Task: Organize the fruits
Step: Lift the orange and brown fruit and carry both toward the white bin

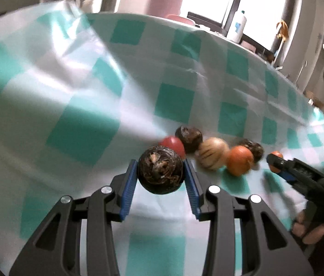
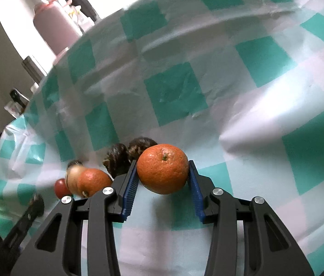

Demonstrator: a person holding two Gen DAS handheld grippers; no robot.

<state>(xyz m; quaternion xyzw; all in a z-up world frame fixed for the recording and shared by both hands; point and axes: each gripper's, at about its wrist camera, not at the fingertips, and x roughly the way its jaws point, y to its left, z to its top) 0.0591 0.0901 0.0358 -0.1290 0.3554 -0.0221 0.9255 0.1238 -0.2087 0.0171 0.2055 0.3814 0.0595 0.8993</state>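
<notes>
My left gripper (image 1: 160, 172) is shut on a dark brown wrinkled fruit (image 1: 160, 169) and holds it just above the checked tablecloth (image 1: 93, 105). Behind it lie a red fruit (image 1: 173, 145), another dark brown fruit (image 1: 189, 138), a tan striped fruit (image 1: 212, 156), an orange (image 1: 240, 163) and a further dark fruit (image 1: 253, 149), close together in a row. My right gripper (image 2: 163, 172) is shut on an orange (image 2: 163, 169); it also shows at the right of the left wrist view (image 1: 276, 161). To its left are two dark fruits (image 2: 118, 162), an orange (image 2: 94, 181), the tan fruit (image 2: 73, 177) and the red fruit (image 2: 61, 188).
The teal-and-white checked cloth (image 2: 242, 92) is wrinkled and covers the table to its far edge. A white bottle (image 1: 237, 26) stands beyond the table by a window. A pinkish jug (image 2: 55, 26) stands past the far edge. A hand (image 1: 309, 230) holds the right gripper.
</notes>
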